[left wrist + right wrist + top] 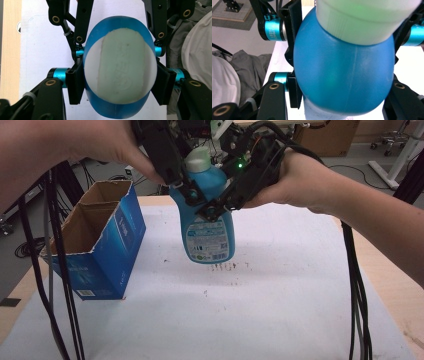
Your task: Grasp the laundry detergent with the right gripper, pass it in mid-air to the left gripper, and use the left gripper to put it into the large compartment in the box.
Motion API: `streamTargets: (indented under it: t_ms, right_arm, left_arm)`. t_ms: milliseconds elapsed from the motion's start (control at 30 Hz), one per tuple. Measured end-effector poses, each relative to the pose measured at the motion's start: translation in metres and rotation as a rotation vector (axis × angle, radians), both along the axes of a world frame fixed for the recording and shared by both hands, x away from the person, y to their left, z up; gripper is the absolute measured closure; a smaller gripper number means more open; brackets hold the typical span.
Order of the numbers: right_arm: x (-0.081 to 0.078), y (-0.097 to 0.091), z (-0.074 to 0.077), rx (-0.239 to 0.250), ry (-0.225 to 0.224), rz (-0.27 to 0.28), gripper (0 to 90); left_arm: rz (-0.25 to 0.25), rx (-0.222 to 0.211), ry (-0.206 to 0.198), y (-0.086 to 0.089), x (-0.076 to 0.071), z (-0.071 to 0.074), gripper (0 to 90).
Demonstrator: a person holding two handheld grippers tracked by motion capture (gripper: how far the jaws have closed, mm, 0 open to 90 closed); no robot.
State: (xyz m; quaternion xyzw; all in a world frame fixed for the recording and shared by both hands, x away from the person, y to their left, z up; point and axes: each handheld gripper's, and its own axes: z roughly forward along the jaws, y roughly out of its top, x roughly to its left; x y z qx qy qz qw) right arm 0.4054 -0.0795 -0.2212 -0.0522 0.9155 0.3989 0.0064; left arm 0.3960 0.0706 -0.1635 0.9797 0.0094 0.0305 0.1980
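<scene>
Blue bottle (pixel 207 222) with a pale green cap (pixel 199 160) hangs above the white-covered desk (pixel 280 285), clamped by both left tongs (pixel 192 195) and right tongs (pixel 216 210), beside an open blue carton (pixel 107 245)

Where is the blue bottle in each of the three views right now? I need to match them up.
High view: blue bottle hangs upper centre, above the white table cover, right of the open blue box.
Left gripper view: seen from above, centre, cap toward camera.
Right gripper view: its shoulder, centre.
Shared landmark: its pale green cap.
</scene>
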Motion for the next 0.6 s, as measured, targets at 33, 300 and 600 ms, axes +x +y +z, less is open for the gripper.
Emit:
streamTargets:
  t_ms: [33,300,600]
  right_arm:
    - [0.000,0.000,0.000,0.002,-0.002,0.000,44.5]
    - [-0.001,0.000,-0.004,-0.010,0.030,0.000,30.2]
    - [0.002,-0.010,-0.009,0.009,0.040,-0.044,19.4]
  left_arm:
    - [0.000,0.000,-0.005,0.000,0.000,0.000,38.1]
    - [0.002,0.019,-0.011,0.001,0.001,-0.003,38.2]
    - [0.056,0.019,0.007,0.011,0.002,-0.002,38.3]
